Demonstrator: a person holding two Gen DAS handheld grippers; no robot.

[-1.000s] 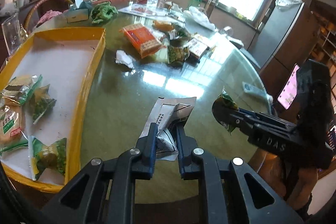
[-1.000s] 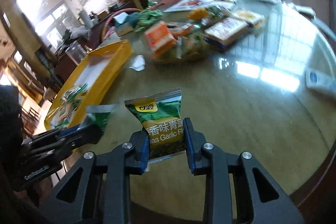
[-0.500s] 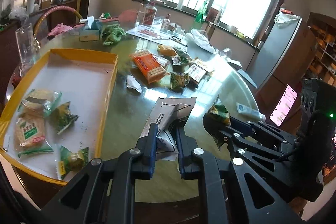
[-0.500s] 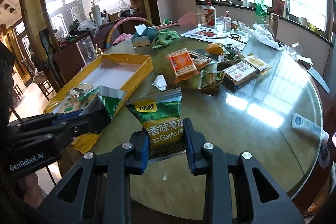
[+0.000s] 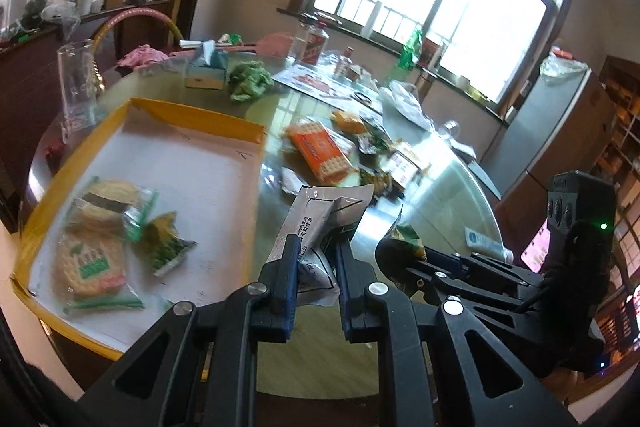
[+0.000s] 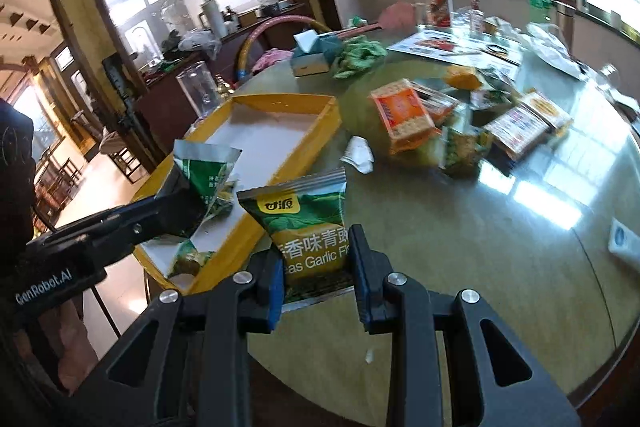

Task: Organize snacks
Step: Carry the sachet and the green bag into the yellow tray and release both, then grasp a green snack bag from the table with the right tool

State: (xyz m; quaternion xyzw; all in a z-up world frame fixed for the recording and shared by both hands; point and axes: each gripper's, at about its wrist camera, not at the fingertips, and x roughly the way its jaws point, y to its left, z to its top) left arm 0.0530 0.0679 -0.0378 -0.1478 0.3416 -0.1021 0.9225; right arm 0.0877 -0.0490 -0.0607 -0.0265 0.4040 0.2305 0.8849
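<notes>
Glass table, tray left of both grippers. Left gripper clamps silver packet; right gripper clamps pea packet. Thin-edge grips may slip before reaching tray.

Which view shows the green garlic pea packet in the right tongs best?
The right wrist view: the garlic pea packet faces the lens, printed front readable, clamped between the right tongs. In the left wrist view only a crumpled green-and-yellow corner of the packet peeks out past the tongs' black tip.
</notes>
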